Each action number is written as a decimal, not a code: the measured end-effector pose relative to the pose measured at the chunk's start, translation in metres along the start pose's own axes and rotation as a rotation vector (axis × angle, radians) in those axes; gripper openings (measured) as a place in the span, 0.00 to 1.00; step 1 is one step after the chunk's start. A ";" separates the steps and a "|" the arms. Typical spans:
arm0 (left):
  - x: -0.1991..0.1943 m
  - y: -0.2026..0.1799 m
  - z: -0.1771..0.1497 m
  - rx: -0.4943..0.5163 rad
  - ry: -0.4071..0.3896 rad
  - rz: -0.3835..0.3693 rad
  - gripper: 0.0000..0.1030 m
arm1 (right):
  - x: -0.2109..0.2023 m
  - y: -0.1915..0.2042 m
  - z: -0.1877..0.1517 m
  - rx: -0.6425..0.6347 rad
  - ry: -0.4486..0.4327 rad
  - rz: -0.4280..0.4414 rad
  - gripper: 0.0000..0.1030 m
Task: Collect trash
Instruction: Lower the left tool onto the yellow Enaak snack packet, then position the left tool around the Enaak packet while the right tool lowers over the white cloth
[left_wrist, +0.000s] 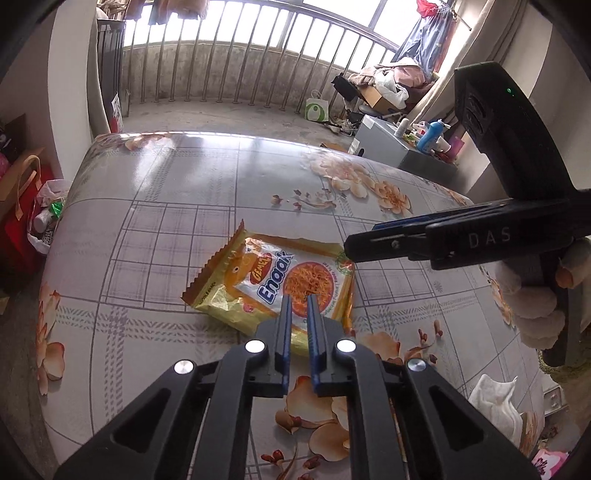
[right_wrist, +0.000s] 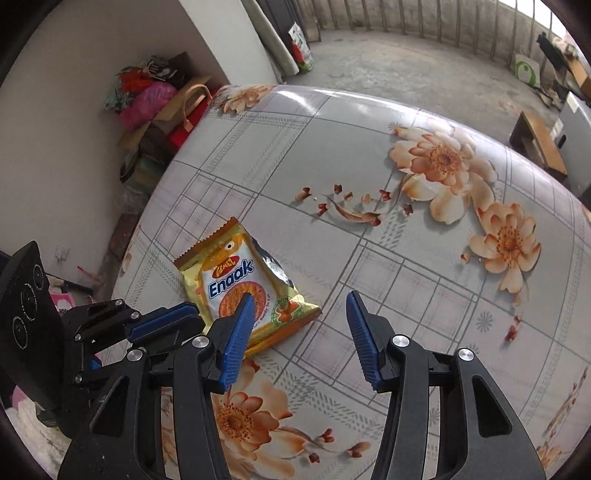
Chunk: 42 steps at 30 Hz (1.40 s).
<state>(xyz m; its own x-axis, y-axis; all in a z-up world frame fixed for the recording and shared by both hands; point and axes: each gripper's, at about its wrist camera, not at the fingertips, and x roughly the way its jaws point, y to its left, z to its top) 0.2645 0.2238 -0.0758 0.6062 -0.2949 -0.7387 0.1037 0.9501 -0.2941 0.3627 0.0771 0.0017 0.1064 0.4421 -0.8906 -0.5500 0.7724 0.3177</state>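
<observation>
A yellow and orange "Enaak" snack wrapper (left_wrist: 273, 284) lies flat on the flowered tablecloth (left_wrist: 166, 206); it also shows in the right wrist view (right_wrist: 236, 280). My left gripper (left_wrist: 298, 297) hovers over the wrapper's near edge with its blue pads almost closed, nothing between them. My right gripper (right_wrist: 299, 299) is open and empty, its left fingertip over the wrapper's near right corner. In the left wrist view the right gripper (left_wrist: 351, 251) reaches in from the right beside the wrapper. In the right wrist view the left gripper (right_wrist: 192, 314) sits at the left, next to the wrapper.
A white crumpled tissue (left_wrist: 495, 398) lies near the table's right edge. Bags (left_wrist: 22, 206) stand on the floor left of the table (right_wrist: 369, 258). A low grey cabinet with bottles (left_wrist: 402, 144) stands beyond the far right corner. A balcony railing (left_wrist: 236, 55) is behind.
</observation>
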 end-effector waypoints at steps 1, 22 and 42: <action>0.003 0.002 -0.001 -0.007 0.010 -0.005 0.05 | 0.005 0.002 -0.001 -0.010 0.015 -0.001 0.43; -0.014 -0.075 -0.083 0.091 0.269 -0.354 0.00 | -0.036 0.010 -0.136 -0.137 0.189 0.081 0.17; -0.072 -0.127 -0.126 0.113 0.188 -0.368 0.05 | -0.168 -0.043 -0.274 0.389 -0.343 0.085 0.40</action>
<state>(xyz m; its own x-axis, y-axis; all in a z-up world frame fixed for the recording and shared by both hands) 0.1087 0.1111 -0.0617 0.3593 -0.6197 -0.6978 0.3783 0.7802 -0.4982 0.1415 -0.1551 0.0486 0.3758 0.5838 -0.7197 -0.2270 0.8109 0.5393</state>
